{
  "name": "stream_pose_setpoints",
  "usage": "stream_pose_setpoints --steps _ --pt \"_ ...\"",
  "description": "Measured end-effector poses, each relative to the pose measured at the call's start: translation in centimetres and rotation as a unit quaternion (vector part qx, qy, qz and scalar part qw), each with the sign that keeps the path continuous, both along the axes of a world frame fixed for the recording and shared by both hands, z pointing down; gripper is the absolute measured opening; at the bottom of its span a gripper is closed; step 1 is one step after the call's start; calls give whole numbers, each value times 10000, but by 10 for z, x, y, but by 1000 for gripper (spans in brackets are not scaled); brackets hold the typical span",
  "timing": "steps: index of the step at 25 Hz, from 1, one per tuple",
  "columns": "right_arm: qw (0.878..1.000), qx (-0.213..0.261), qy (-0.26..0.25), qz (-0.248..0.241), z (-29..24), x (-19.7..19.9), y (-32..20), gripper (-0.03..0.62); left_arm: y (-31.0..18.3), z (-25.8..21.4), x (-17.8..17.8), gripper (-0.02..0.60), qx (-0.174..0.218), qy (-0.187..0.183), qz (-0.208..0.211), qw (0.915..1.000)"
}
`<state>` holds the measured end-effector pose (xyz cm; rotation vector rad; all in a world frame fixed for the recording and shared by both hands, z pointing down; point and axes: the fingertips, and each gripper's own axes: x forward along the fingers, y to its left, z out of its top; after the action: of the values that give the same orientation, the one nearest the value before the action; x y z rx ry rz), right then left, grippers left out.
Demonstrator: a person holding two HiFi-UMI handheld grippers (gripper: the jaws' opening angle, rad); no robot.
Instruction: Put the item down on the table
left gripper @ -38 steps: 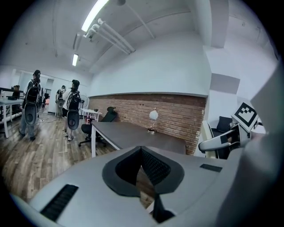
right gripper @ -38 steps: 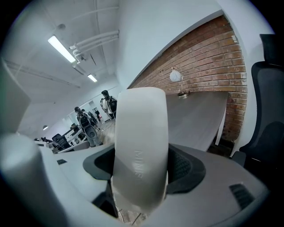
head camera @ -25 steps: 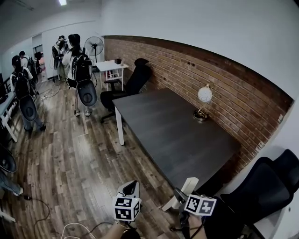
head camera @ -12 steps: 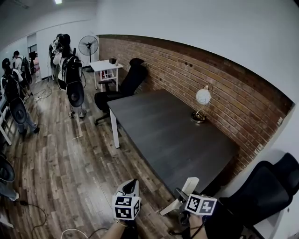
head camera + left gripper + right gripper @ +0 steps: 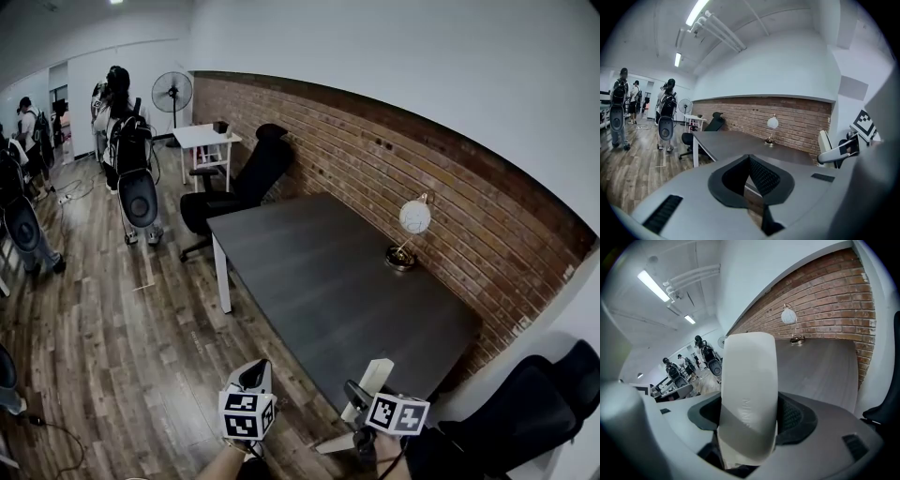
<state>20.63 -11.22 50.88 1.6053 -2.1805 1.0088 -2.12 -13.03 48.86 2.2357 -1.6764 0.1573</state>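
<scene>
Right gripper view shows the jaws clenched on a white item [image 5: 749, 394], a smooth, flat, rounded bar that stands up from between the black pads and hides much of what lies behind it. Beyond it stretches the dark table [image 5: 820, 371], with a round-shaded lamp [image 5: 789, 316] near the brick wall [image 5: 825, 296].

In the head view the right gripper [image 5: 361, 398] is at the near end of the table [image 5: 319, 272], with the item [image 5: 378, 375] held in the air and tilted, its upper end just over the table's near edge (it does not rest on the top). The left gripper [image 5: 255, 377] hangs beside it, over the wooden floor [image 5: 103, 319] and apart from the table.

The left gripper view shows that gripper's two black pads [image 5: 761, 176] pressed together at their tips with nothing between them. The right gripper [image 5: 839, 150] and the white item [image 5: 825, 140] appear at that view's right edge.

The lamp [image 5: 410, 225] stands on the table's far side, close to the brick wall [image 5: 450, 178]. A black office chair [image 5: 248, 173] stands at the table's far end and another [image 5: 525, 403] at the lower right. Several people [image 5: 131, 159] stand farther off on the left, near a pedestal fan [image 5: 172, 94].
</scene>
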Motion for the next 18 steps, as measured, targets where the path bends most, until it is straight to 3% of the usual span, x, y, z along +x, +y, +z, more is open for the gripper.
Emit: stream_pose_setpoints --steps 18 --pt "9990 -42 49 447 -4 -30 -105 314 -124 0 -31 17 -37 9 398 9992"
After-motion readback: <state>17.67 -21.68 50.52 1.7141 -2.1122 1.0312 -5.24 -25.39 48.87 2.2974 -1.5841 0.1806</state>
